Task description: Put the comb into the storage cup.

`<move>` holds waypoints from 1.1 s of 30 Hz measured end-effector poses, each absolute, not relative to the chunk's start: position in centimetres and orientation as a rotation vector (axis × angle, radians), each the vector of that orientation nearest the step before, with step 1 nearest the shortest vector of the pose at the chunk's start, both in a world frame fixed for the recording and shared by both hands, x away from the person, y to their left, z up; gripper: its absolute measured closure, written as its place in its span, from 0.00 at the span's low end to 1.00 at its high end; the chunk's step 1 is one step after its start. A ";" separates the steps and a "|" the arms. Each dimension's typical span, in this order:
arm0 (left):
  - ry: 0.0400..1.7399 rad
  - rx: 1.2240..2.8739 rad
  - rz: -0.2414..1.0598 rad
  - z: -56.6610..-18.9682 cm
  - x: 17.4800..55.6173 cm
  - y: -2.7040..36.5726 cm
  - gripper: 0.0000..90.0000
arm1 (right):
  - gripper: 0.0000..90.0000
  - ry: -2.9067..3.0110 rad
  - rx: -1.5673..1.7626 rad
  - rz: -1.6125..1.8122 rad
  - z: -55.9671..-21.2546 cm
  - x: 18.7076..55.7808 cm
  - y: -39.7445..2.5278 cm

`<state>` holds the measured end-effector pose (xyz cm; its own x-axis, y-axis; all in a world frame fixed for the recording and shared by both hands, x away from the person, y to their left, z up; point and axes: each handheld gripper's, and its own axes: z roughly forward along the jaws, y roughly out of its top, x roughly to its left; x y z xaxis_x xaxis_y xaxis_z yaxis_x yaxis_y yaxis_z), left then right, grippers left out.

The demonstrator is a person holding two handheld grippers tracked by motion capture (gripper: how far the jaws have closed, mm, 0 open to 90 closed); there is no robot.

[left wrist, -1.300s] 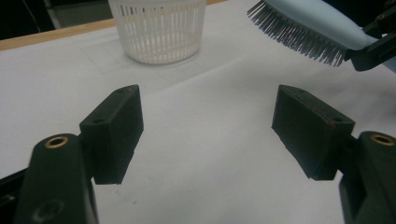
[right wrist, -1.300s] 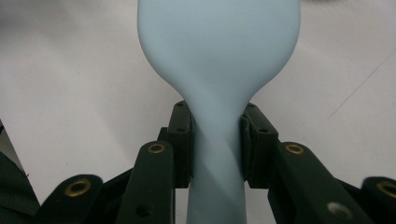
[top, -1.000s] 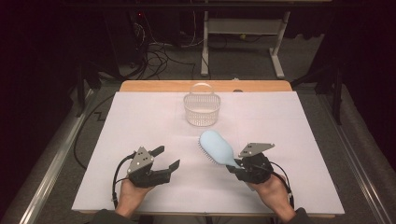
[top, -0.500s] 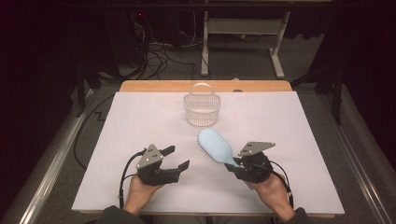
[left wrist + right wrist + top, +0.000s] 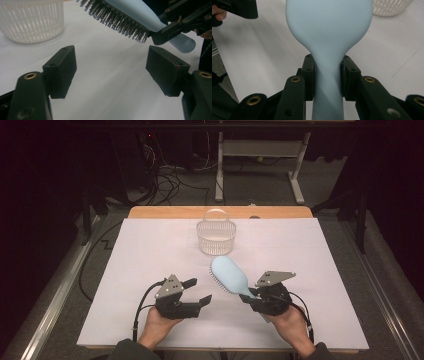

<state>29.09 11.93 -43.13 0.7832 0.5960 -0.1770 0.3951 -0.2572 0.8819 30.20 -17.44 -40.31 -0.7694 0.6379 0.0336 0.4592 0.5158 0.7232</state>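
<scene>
So we've got the light blue hairbrush (image 5: 229, 274) pinched by its handle in our right gripper (image 5: 253, 296), held up off the white table cover (image 5: 150, 250) with the paddle head angled toward the basket (image 5: 216, 236) and the bristles pointing down and to our left. In the right gripper view both jaws are clamped on the narrow neck of the handle, right where it starts to flare into the head.

That grip spot is what worries us a bit. The handle looks smooth and tapered, and the big head hangs way out in front of the jaws, so we'd guess a quick swing could make the brush pivot or slide through the pads. If it twists, the head might catch the basket rim instead of dropping in, and a basket that light would probably tip or scoot.

Our left gripper (image 5: 196, 291) is wide open and holding nothing, sitting just beside the brush, jaws aimed at it. In the left gripper view the bristles (image 5: 117, 21) sit just above and beyond the open jaws. If it closes on those, they'll likely bend and give no real hold, so a handover could fumble.

Count: one hairbrush, one white slatted basket, two grippers, one white cover on one wooden table (image 5: 165, 212).
</scene>
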 end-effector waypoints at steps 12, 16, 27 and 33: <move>0.737 1.910 0.164 -43.3 29.6 10.8 0.20 | 0.78 2.526 0.901 1.127 -40.2 30.0 -16.9; 0.727 1.919 0.151 -43.4 29.6 10.3 0.20 | 0.78 2.530 0.882 1.132 -40.1 29.9 -16.7; 0.711 1.923 0.130 -43.3 29.7 9.6 0.20 | 0.78 2.541 0.847 1.140 -40.3 29.6 -16.0; 0.711 1.924 0.123 -43.3 29.7 9.4 0.20 | 0.78 2.550 0.835 1.140 -40.4 29.5 -15.7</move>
<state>29.68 9.38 -43.31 0.8195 0.5275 -0.2238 0.4214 -0.2900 0.8593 29.46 -15.71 -40.42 -0.8125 0.5824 0.0247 0.4068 0.5362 0.7396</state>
